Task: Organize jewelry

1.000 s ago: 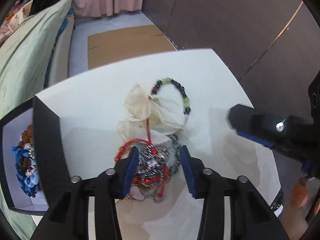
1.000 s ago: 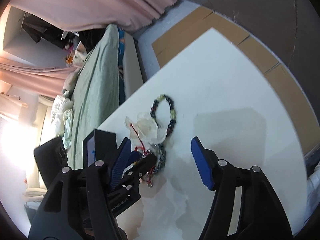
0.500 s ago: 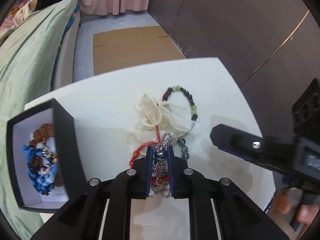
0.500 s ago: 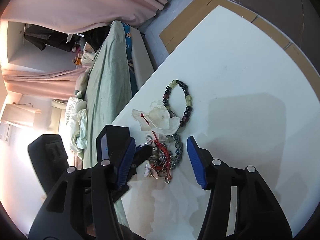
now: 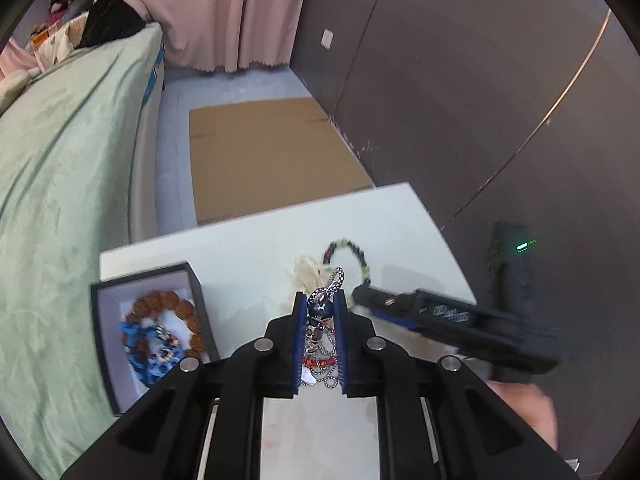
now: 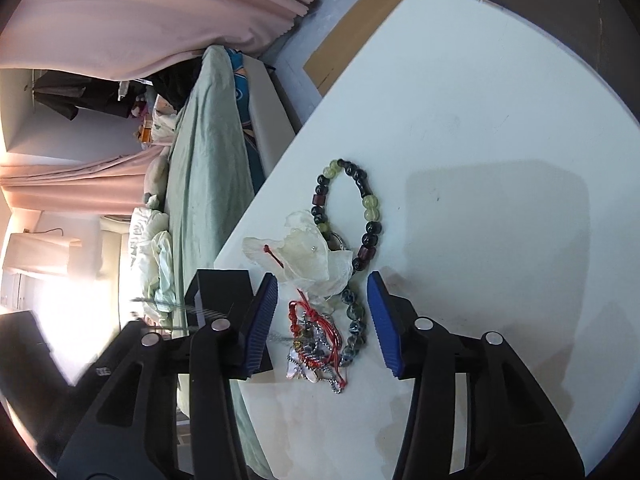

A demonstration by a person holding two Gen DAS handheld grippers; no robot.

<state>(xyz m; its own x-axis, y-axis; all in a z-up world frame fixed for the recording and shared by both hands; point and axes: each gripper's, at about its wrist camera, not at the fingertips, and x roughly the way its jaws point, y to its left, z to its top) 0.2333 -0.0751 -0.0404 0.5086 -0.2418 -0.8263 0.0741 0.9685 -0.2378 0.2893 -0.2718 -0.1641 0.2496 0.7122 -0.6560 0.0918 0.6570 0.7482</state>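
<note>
In the left wrist view my left gripper (image 5: 320, 312) is shut on a silver chain necklace (image 5: 318, 332) and holds it above the white table (image 5: 248, 264); chain loops hang down between the fingers. My right gripper (image 6: 322, 300) hovers low over a tangle of red cord and silver pieces (image 6: 316, 344) and a dark bead bracelet (image 6: 352, 320). Its jaws are closing, with the tangle between them but no pad touching it. A cream gauze pouch (image 6: 308, 260) and a green-and-dark bead bracelet (image 6: 348, 208) lie just beyond.
An open black box (image 5: 108, 320) stands at the table's left edge, holding a brown bead bracelet (image 5: 172, 304) and blue jewelry (image 5: 152, 352). A green-covered bed (image 5: 60, 200) runs beside the table. Cardboard (image 5: 272, 160) lies on the floor beyond, and a dark wall stands at the right.
My left gripper closed on the silver chain and rose with it, away from the table. The right gripper's jaws narrowed and sank nearer to the jewelry pile.
</note>
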